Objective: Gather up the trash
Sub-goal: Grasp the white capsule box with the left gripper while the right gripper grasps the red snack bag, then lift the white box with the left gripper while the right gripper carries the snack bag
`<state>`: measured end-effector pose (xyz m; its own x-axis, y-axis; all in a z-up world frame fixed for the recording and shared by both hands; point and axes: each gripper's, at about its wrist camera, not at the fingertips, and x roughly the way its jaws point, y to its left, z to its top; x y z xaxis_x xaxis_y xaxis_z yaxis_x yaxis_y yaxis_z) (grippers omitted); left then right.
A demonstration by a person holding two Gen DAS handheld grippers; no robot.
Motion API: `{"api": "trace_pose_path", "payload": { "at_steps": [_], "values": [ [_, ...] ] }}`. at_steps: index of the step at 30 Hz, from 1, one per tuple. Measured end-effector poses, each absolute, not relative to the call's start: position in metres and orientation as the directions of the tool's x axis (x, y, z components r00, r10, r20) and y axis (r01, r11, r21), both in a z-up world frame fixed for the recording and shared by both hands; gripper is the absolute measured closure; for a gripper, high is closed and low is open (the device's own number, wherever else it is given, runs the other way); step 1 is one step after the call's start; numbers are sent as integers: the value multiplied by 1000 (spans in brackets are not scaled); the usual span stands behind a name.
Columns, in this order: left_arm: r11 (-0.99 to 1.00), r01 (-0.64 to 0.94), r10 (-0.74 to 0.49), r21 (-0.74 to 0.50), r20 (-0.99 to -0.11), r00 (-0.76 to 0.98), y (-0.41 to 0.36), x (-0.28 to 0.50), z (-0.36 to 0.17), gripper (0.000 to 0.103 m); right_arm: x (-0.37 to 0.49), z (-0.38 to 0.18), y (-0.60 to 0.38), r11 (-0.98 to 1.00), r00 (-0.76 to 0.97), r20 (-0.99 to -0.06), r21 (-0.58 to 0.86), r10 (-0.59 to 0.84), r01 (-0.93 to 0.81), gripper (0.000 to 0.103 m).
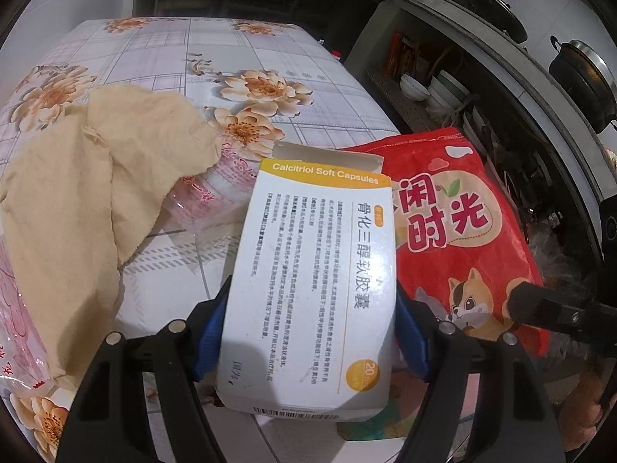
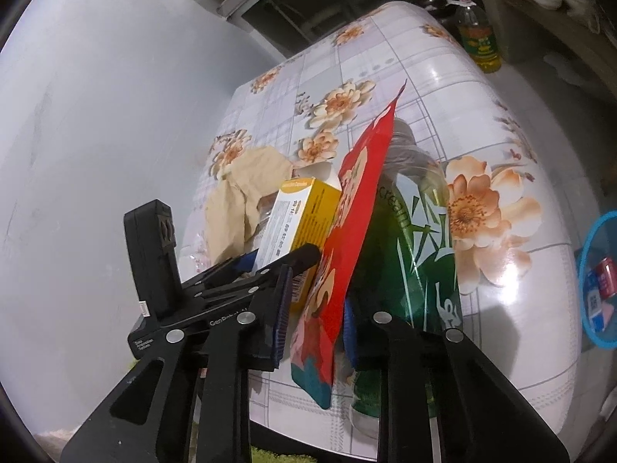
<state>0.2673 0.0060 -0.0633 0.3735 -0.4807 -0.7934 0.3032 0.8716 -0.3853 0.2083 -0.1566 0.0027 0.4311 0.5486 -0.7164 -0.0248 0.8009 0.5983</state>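
My left gripper (image 1: 312, 308) is shut on a white and yellow medicine box (image 1: 320, 254), its blue pads pressing both long sides; the box points up and away over the floral table (image 1: 173, 58). That box (image 2: 297, 216) also shows in the right wrist view. My right gripper (image 2: 316, 312) is shut on a red snack bag (image 2: 347, 212), which stands on edge between the blue pads. The bag's printed face (image 1: 459, 239) lies just right of the box. Behind the bag lies a green bottle (image 2: 416, 239). Crumpled beige paper (image 1: 77, 193) and a clear wrapper with red print (image 1: 216, 196) lie at the left.
A blue bin (image 2: 594, 281) holding packets stands off the table's right edge. An oil bottle (image 2: 478, 38) stands beyond the far corner. Shelves with bowls (image 1: 414, 87) and a black pot (image 1: 582, 77) run along the right. A pale wall (image 2: 96, 135) borders the table's left.
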Motion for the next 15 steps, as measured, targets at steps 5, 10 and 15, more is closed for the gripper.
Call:
{"api": "trace_pose_path", "payload": {
  "at_steps": [5,10,15],
  "values": [
    [868,291,-491,-403,-787,375,9,266,-63,31,212,-5,-152,801,419,-728,598,543,1,93],
    [868,283,-494,-408,-772,400,16,262,-56,32,210,-9,-155,771,441,-702,636,559,33,101],
    [861,283,-508,-423,-741,439,24,253,-38,31,204,-4,-161,753,474,-675,657,566,37,103]
  ]
}}
